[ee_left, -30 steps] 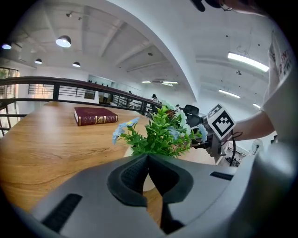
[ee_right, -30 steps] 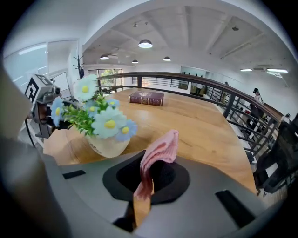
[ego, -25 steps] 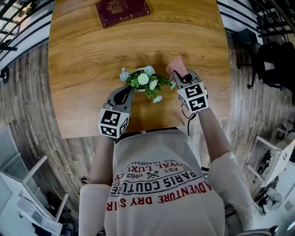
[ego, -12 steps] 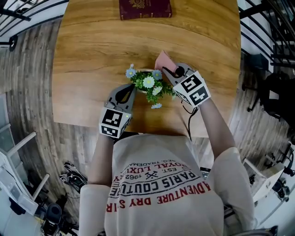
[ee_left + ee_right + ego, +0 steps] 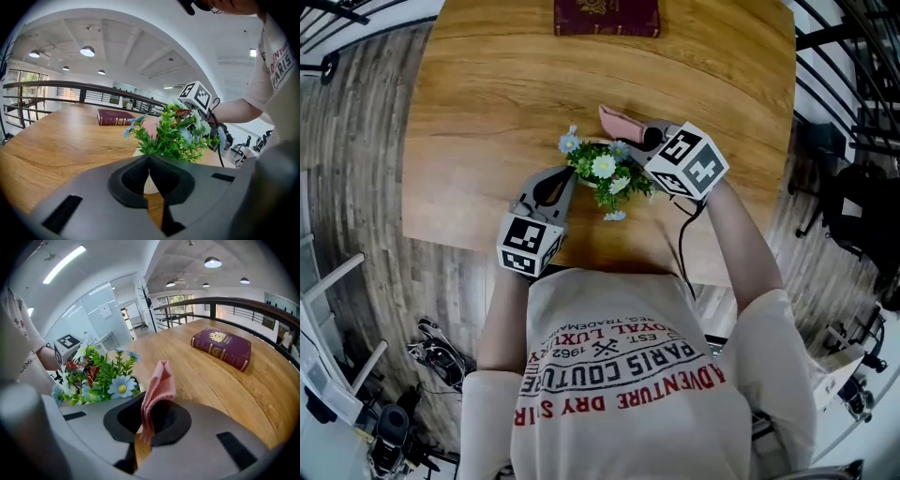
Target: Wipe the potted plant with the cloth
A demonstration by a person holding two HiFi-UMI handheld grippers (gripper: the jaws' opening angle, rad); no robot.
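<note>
A pink cloth (image 5: pixel 619 123) is pinched in the right hand-held gripper (image 5: pixel 651 137) beside the potted plant (image 5: pixel 605 172). The left hand-held gripper (image 5: pixel 566 175) is closed, empty.

A dark red book (image 5: pixel 607 16) (a gold emblem on its cover) lies flat on the wooden worktop (image 5: pixel 478 112). It sits well ahead of the right fingers (image 5: pixel 183 425) and off to their right, and ahead and to the left of the left fingers (image 5: pixel 176 180). Beyond the book, farther still from the fingers, runs a black railing (image 5: pixel 234 303) under round ceiling lamps (image 5: pixel 87 50), and grey plank floor (image 5: pixel 356 187) shows past the worktop's edges.
</note>
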